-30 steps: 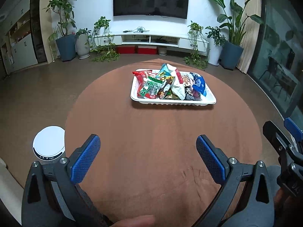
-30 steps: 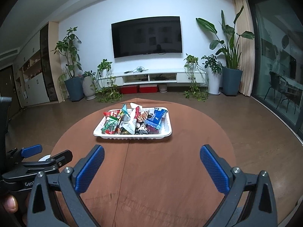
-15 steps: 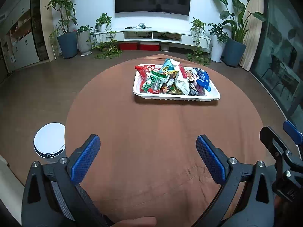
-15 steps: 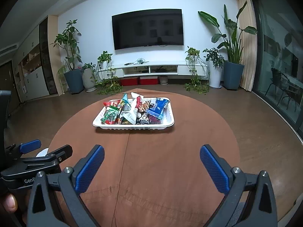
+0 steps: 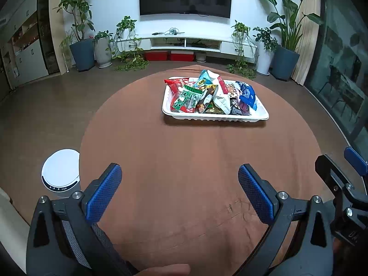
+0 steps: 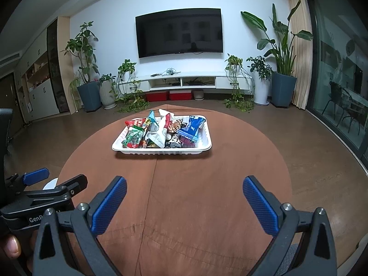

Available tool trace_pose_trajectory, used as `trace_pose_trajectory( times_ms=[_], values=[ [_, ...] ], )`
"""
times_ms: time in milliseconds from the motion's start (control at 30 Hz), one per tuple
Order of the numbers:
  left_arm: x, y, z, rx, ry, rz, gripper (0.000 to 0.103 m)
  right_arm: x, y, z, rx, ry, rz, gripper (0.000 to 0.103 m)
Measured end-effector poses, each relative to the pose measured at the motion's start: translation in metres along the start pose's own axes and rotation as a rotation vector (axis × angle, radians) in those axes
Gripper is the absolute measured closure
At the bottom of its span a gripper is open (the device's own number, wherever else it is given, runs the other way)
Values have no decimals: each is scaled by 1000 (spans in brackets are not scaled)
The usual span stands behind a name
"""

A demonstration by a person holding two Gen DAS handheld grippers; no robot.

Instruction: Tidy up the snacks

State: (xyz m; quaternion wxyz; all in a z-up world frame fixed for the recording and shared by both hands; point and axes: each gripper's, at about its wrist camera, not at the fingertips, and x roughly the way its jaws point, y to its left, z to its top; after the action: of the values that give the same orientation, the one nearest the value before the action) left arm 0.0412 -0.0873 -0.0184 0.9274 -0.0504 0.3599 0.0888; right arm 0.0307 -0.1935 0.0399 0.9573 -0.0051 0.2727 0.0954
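A white tray (image 5: pixel 214 116) piled with several snack packets (image 5: pixel 209 94) stands on the far half of a round brown table (image 5: pixel 184 161). It also shows in the right wrist view (image 6: pixel 161 152), with its snack packets (image 6: pixel 161 131). My left gripper (image 5: pixel 179 184) is open and empty, well short of the tray over the near part of the table. My right gripper (image 6: pixel 184 195) is open and empty too, also near the front. Each gripper shows at the edge of the other's view.
A white round device (image 5: pixel 61 170) stands on the floor left of the table. Behind are a TV (image 6: pixel 179 32), a low white cabinet (image 6: pixel 181 81) and several potted plants (image 6: pixel 88 69). A glass door (image 6: pixel 340 69) is on the right.
Both grippers have crept toward the tray, which looks slightly bigger and lower in both views. The jaws stayed open.
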Motion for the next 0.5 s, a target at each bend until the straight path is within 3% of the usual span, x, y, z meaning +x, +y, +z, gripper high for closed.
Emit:
trace_pose_trajectory(
  times_ms=[500],
  values=[
    [1,0,0,0,1,4,0,0,-2,-4,-2,8,0,0]
  ],
)
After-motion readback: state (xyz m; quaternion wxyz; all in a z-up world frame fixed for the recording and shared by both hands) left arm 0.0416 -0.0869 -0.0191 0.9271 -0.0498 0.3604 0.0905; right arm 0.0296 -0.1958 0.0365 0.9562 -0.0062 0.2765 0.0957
